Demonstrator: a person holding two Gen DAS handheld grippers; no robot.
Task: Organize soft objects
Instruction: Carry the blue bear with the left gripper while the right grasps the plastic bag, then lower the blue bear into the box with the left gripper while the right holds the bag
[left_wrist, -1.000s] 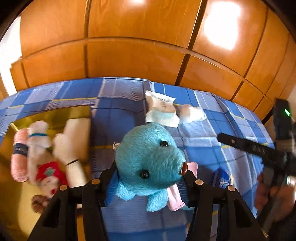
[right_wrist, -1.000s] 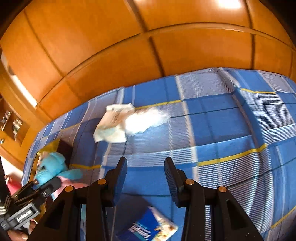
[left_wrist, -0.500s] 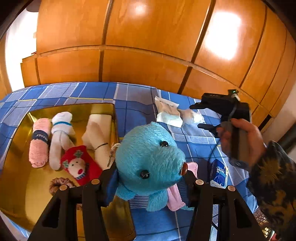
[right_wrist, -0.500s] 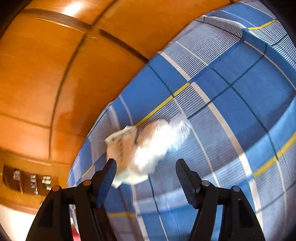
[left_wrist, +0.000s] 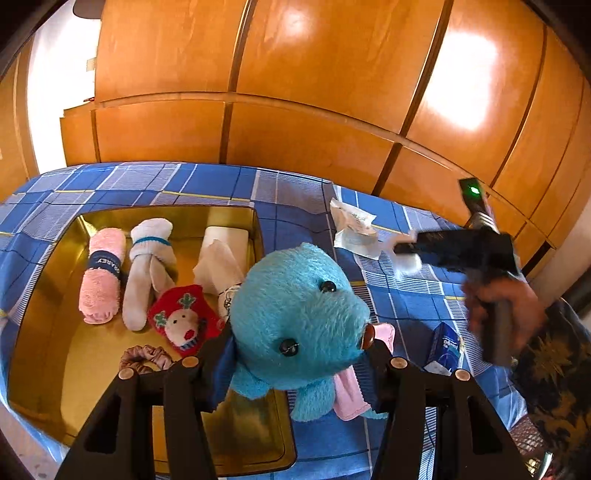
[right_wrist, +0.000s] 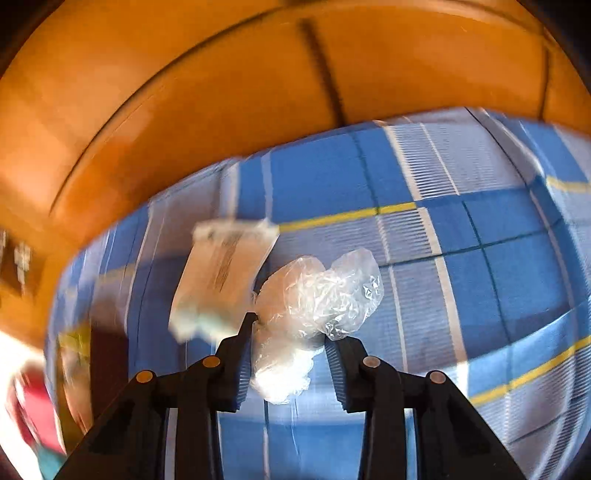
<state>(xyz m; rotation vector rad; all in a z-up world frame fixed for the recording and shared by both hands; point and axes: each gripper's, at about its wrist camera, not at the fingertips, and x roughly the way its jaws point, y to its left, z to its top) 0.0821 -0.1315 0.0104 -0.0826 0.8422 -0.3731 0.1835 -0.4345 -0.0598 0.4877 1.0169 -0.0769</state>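
Note:
My left gripper (left_wrist: 295, 343) is shut on a blue plush toy (left_wrist: 295, 314), holding it above the near right corner of a gold tray (left_wrist: 48, 295); a pink cloth (left_wrist: 351, 391) hangs with the plush. My right gripper (right_wrist: 291, 332) is down over a crumpled clear plastic bag (right_wrist: 314, 295) on the blue checked bedspread (right_wrist: 498, 277). Its jaws are closing with the bag between them: the bag touches the left pad and a gap remains on the right. In the left wrist view a hand holds that gripper (left_wrist: 402, 251) at the bag (left_wrist: 406, 264).
In the tray lie a pink rolled towel (left_wrist: 101, 277), a white sock (left_wrist: 147, 266), a red reindeer toy (left_wrist: 184, 321), a white cloth (left_wrist: 221, 258) and a scrunchie (left_wrist: 146, 358). A white packet (right_wrist: 221, 273) lies beside the bag. A blue tissue pack (left_wrist: 445, 347) lies near the hand. Wooden wardrobe doors (left_wrist: 295, 92) stand behind.
My right gripper swung from the near bedspread to the plastic bag, opened wide and then narrowed around it. My left gripper carried the plush leftward over the tray's corner.

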